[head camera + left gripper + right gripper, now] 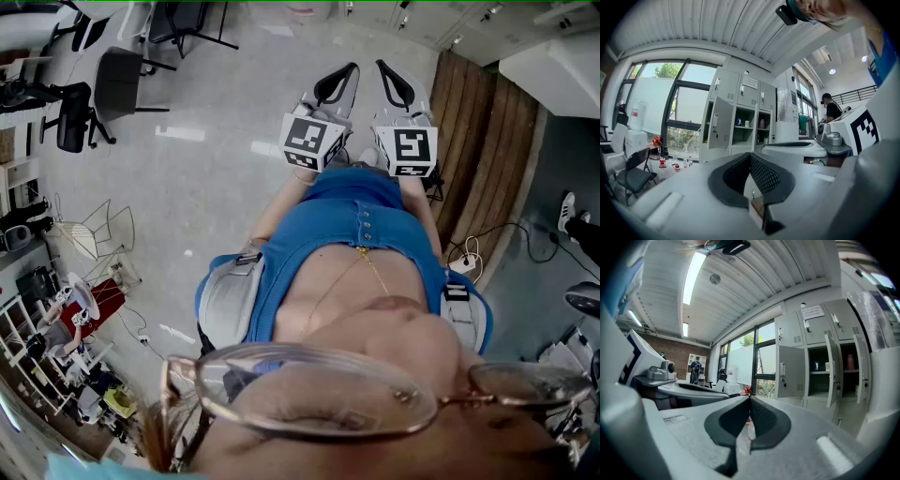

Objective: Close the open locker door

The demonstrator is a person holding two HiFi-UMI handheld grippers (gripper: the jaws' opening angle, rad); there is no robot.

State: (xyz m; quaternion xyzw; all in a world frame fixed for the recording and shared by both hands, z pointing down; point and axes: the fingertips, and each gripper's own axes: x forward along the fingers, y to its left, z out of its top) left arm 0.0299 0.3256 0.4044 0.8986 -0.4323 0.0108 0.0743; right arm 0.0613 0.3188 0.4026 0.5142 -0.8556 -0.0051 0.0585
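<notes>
Daylight pours in through the far windows (691,101); a ceiling strip light (693,275) glares above me. Fisheye bends my views' edges, and the corners go black.

The pale grey floor (216,178) carries two black office chairs (120,82) at its far left, and a white wire chair (98,230) stands nearer on the left. On the right a band of brown wooden boards (487,150) runs from far to near, with a white power strip (466,263) and a black cable (511,228) lying by its near end. Further right, on darker floor, rests a black-and-white shoe (568,212). Inside the locker (750,96) a shelf (743,127) holds a blue cup (738,122), a white cup (746,123) just beside it and, in the compartment to the right, a pink bottle (761,123)
</notes>
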